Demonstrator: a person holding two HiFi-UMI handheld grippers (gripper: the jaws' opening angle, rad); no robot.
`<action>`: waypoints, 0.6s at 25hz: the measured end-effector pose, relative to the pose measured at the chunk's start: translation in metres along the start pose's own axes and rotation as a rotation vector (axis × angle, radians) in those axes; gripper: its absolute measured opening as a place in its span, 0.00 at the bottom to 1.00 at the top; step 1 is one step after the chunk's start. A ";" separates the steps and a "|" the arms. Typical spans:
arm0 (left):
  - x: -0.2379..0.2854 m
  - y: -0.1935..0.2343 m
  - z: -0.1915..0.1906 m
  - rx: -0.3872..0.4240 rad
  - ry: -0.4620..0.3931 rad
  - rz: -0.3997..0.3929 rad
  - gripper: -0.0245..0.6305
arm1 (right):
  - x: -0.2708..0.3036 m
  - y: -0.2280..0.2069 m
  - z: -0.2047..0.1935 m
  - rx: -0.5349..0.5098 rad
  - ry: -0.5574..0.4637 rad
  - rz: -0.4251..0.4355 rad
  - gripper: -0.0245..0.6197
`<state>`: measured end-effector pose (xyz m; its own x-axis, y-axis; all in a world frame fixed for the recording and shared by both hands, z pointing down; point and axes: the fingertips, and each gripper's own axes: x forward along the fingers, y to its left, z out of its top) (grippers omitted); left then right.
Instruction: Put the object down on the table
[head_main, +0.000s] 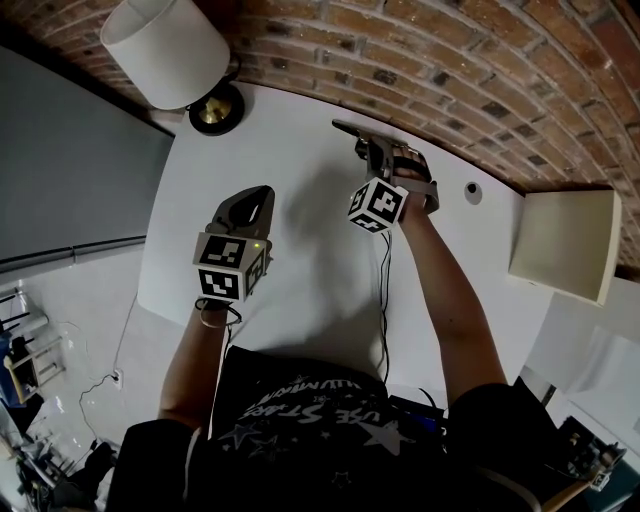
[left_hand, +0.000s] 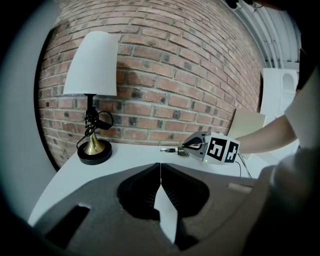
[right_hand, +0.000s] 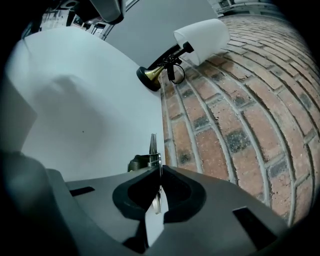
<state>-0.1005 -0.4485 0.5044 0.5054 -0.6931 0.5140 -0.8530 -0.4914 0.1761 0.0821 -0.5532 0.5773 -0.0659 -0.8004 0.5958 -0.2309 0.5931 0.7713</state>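
My right gripper (head_main: 378, 152) is shut on a bunch of keys (right_hand: 152, 146) at the back of the white table (head_main: 300, 270), close to the brick wall. A thin key blade sticks out past the jaw tips, with a dark piece beside it and a ring between the jaws. From the left gripper view the keys (left_hand: 173, 149) hang low over the tabletop in front of the right gripper (left_hand: 192, 145); whether they touch it I cannot tell. My left gripper (head_main: 260, 195) hovers over the table's middle left, shut and holding nothing (left_hand: 160, 167).
A lamp with a white shade (head_main: 165, 45) and a brass base (head_main: 215, 108) stands at the back left corner. The brick wall (head_main: 480, 70) runs behind the table. A dark cable (head_main: 383, 300) crosses the table's right side, near a round hole (head_main: 473, 190). A beige panel (head_main: 565, 245) stands to the right.
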 end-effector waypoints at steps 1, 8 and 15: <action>-0.001 0.001 -0.001 -0.003 0.001 0.003 0.07 | 0.001 0.001 0.000 -0.002 0.001 0.001 0.06; -0.002 -0.003 0.001 -0.010 -0.014 -0.005 0.07 | 0.004 0.000 0.004 0.026 0.020 -0.004 0.06; -0.007 -0.002 0.004 -0.013 -0.025 -0.007 0.07 | 0.003 0.002 0.007 0.054 0.037 0.015 0.13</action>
<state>-0.1016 -0.4446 0.4966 0.5147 -0.7027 0.4912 -0.8508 -0.4896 0.1910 0.0749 -0.5555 0.5791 -0.0340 -0.7870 0.6160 -0.2819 0.5989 0.7496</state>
